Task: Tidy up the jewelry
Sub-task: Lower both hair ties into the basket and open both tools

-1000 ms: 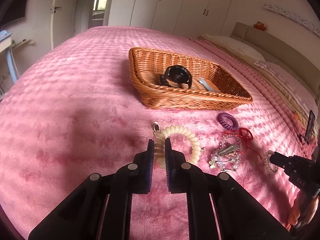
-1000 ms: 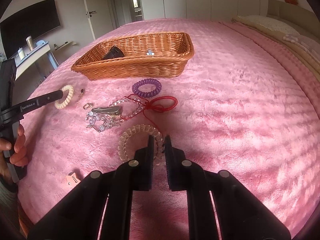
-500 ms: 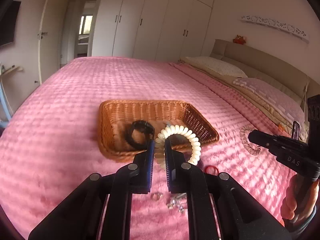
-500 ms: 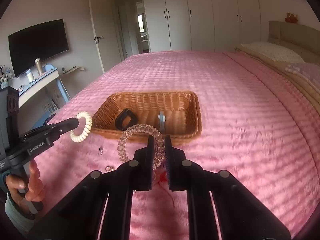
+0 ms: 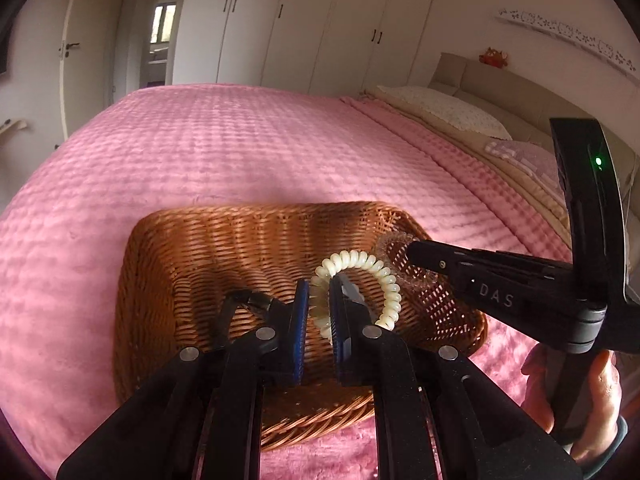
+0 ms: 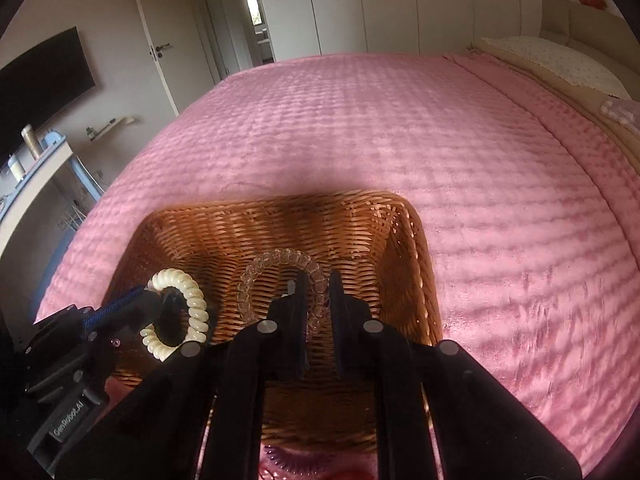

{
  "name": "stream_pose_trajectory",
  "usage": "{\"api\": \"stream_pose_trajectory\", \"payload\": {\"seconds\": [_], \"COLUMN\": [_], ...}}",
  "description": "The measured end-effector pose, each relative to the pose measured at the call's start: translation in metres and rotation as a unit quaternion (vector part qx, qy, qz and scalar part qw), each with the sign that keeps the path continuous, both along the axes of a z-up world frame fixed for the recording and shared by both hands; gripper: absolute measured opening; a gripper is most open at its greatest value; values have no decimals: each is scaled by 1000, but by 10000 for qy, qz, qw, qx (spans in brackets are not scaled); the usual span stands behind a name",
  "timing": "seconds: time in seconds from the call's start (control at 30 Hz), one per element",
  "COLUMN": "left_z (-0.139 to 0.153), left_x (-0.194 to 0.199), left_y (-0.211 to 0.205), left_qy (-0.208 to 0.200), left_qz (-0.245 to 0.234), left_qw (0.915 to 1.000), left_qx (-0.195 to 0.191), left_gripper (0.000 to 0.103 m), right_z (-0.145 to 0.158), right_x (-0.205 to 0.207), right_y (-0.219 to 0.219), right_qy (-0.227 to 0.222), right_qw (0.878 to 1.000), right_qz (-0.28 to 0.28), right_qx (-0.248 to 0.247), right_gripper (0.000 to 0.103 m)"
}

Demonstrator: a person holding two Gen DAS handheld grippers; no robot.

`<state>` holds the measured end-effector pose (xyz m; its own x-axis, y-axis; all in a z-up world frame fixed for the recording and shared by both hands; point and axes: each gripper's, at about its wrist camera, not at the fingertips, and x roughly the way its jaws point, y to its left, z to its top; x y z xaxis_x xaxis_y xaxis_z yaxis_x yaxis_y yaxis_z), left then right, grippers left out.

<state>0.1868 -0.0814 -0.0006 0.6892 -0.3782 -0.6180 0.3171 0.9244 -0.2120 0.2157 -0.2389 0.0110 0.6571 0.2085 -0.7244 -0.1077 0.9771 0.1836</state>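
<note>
My left gripper (image 5: 319,292) is shut on a cream spiral hair tie (image 5: 374,268) and holds it over the wicker basket (image 5: 168,264). My right gripper (image 6: 318,284) is shut on a clear spiral hair tie (image 6: 276,260) and holds it over the same basket (image 6: 404,248). In the left wrist view the right gripper (image 5: 412,254) comes in from the right with the clear tie (image 5: 386,246) at its tip. In the right wrist view the left gripper (image 6: 150,294) sits at the left with the cream tie (image 6: 188,292). A black band (image 5: 240,300) lies in the basket, partly hidden.
The basket sits on a pink quilted bedspread (image 6: 400,120). A purple spiral tie (image 6: 296,460) lies on the spread just in front of the basket. Pillows (image 5: 440,108) and the headboard are at the right. A desk (image 6: 32,176) stands left of the bed.
Both grippers lifted their hair ties off the bedspread and moved forward. They now hold them over the basket, close side by side.
</note>
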Motion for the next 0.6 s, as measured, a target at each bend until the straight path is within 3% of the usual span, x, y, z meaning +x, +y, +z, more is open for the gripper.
{"api": "stream_pose_trajectory", "payload": {"seconds": [0.17, 0.33, 0.4, 0.53, 0.6], "left_z": [-20, -18, -13, 1, 10], "left_x": [4, 1, -4, -19, -31], "left_y": [-6, -6, -2, 5, 12], "left_qy": [141, 115, 59, -86, -177], "left_qz": [-77, -56, -70, -72, -87], "left_qw": [9997, 9997, 9999, 9999, 9998], "left_qx": [202, 225, 141, 30, -62], "left_gripper": [9, 10, 21, 24, 25], "right_z": [-23, -30, -26, -11, -2], "right_x": [15, 15, 10, -7, -19], "right_y": [6, 1, -3, -8, -11], "right_qy": [282, 436, 416, 256, 165], "right_qw": [9993, 9990, 9991, 9996, 9997], "right_qz": [26, 10, -23, 17, 57], "right_qx": [-252, -7, 9, 83, 178], "right_gripper": [9, 10, 20, 23, 30]}}
